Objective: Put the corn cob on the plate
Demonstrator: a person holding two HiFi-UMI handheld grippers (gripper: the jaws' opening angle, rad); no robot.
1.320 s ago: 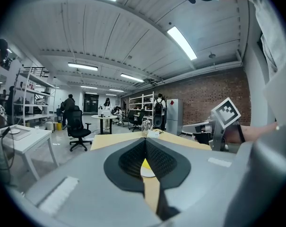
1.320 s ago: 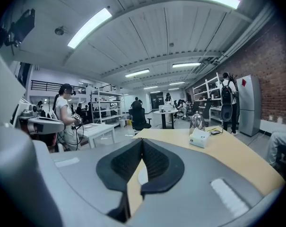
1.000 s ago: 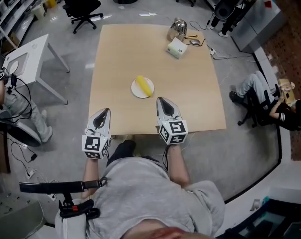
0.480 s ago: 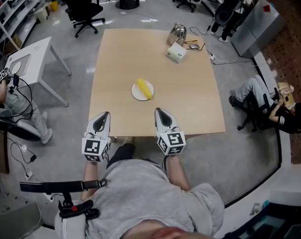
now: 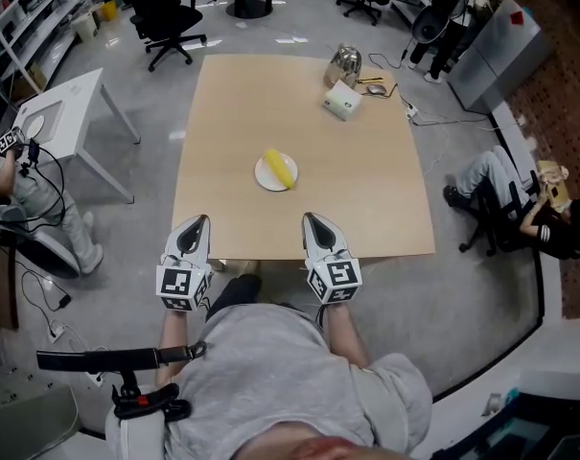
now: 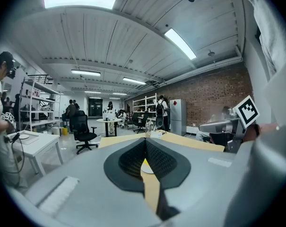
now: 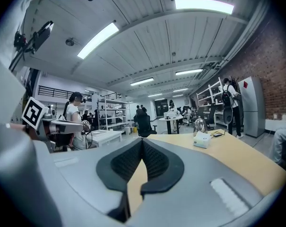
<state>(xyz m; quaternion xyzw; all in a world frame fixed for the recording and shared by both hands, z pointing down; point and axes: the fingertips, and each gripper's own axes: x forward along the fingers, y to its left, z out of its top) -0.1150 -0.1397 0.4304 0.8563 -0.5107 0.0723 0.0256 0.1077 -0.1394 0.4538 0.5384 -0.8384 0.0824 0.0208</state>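
The corn cob (image 5: 279, 167) lies on the small white plate (image 5: 262, 173) out in the middle of the table (image 5: 366, 190), set at a slant across it, and nothing is touching it. From where I stand, that is the job done.

What has changed in the last second is the right gripper (image 5: 310, 218). Its tip was nearer the plate a moment ago, and it has since drawn back toward the person, so it now sits over the near edge of the table with a clear stretch of bare wood between it and the plate. The left gripper (image 5: 200, 221) has hardly shifted and hangs just off the near left corner. The jaws of both are closed with nothing in them. In the right gripper view the dark pads (image 7: 152, 162) meet at their tips with only table showing below, and in the left gripper view the pads (image 6: 161, 162) meet the same way, with a sliver of the plate and cob showing far off through the gap beneath.

The metal kettle (image 5: 344, 63) and white box (image 5: 341, 99) at the far corner stand well apart from all this.

I read the pulling back as the person clearing away after the placement, with nothing left to grasp
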